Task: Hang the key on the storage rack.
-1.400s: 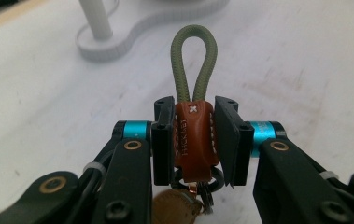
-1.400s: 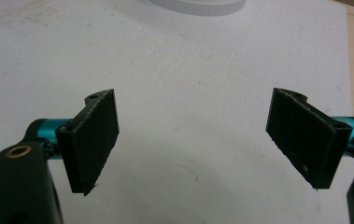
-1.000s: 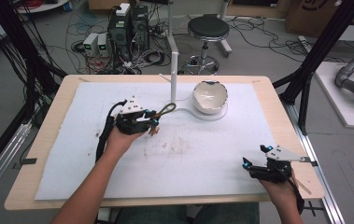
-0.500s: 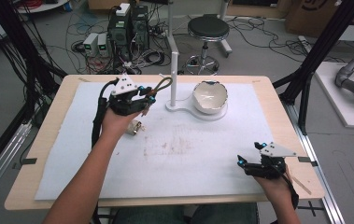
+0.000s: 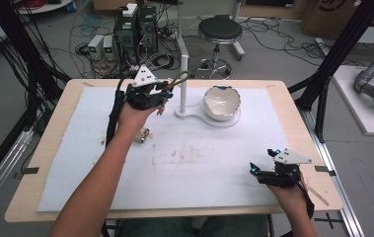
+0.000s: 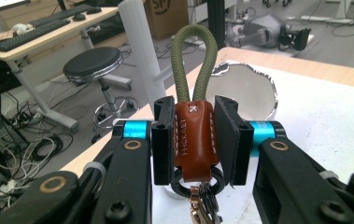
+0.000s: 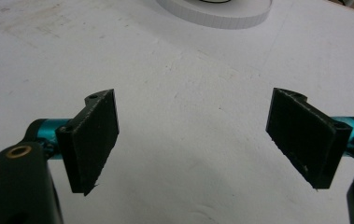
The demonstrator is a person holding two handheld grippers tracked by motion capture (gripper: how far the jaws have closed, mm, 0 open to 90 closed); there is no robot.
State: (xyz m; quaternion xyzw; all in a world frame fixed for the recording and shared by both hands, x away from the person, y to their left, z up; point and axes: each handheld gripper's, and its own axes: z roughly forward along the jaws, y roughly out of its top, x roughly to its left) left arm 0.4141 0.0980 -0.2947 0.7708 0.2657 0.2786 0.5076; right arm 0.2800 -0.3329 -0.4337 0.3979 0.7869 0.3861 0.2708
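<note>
Left gripper (image 6: 193, 140) clamped on the brown leather tab of a keychain (image 6: 192, 135), green cord loop upward, raised above the bench (image 5: 51, 143) near a white post (image 5: 182, 59) and bowl (image 5: 221, 102), right gripper (image 7: 193, 140) jaws wide apart, empty, low over the white mat (image 5: 199, 168)

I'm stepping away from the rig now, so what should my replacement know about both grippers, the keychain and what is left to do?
Left gripper: shut on the keychain, gripping its brown leather tab, held above the table near the white stand. The green cord loop points up past the jaws; the keys hang below.
Right gripper: open, nothing in it, low over the white mat at the near right corner.
Bowl sits on the stand's base. A small metal item lies on the mat below the left hand.
Done: keychain picked up and lifted.
Left: probably hanging the loop on the stand; not yet on it.
</note>
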